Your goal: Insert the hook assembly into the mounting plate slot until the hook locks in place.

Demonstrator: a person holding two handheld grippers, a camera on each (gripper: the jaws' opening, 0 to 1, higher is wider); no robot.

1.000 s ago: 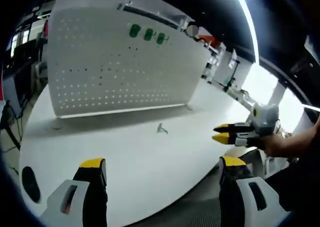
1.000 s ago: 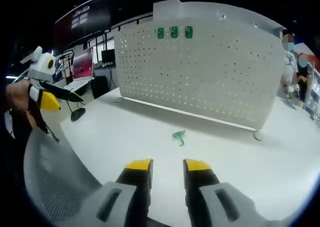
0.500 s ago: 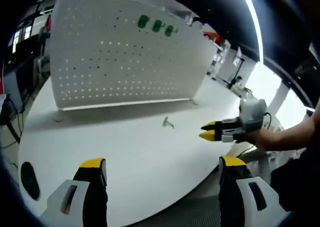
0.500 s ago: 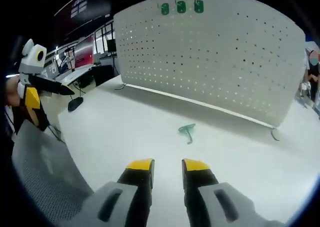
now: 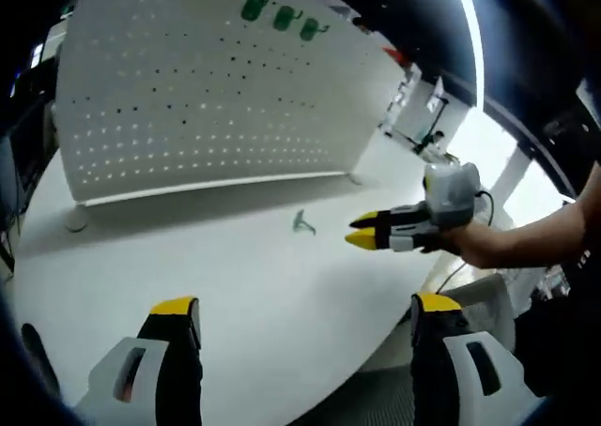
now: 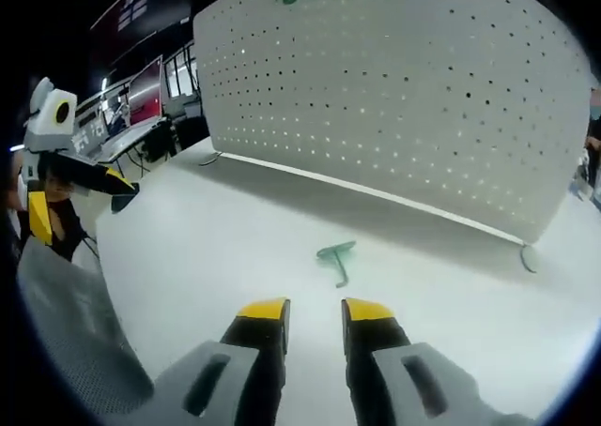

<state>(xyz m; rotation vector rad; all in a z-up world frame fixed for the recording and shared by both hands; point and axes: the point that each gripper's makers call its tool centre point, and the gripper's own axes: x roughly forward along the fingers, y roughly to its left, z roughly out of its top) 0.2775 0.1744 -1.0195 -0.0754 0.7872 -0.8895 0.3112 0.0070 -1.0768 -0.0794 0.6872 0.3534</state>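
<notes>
Now my right gripper, fingers nearly closed and empty, sits nearer the green hook lying on the tabletop straight ahead; the left gripper is wide open, empty.

The desk is showing a smooth, matt white surface. The perforated mounting plate is appearing as matt white sheet metal. The hook assembly is looking like green plastic.

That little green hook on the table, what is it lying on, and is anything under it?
The green hook lies loose on the bare white table, before the pegboard. Its underside is hidden.
</notes>
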